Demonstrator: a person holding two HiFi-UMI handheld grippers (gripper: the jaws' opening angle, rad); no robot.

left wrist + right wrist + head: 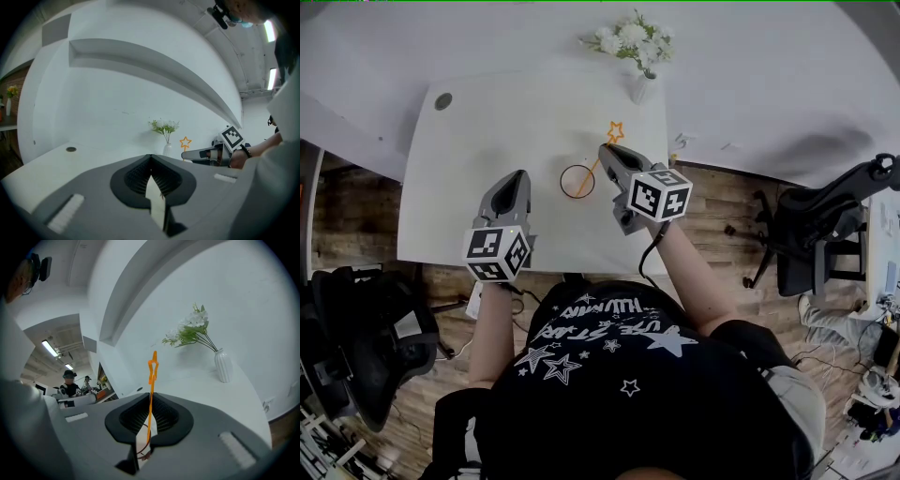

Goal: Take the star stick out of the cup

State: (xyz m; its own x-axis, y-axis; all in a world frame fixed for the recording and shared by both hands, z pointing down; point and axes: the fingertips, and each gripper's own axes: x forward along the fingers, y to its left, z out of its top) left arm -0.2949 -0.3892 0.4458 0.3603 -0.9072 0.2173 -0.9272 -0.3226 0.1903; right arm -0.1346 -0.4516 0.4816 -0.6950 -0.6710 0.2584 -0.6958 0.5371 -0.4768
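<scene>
Pinching star stick (152, 385), right gripper (607, 152)

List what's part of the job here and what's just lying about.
Job:
star stick, pinched in the right gripper
cup, standing on the table, stick's lower end still in it
left gripper, shut, empty

Lying about:
vase of flowers
chair
</scene>
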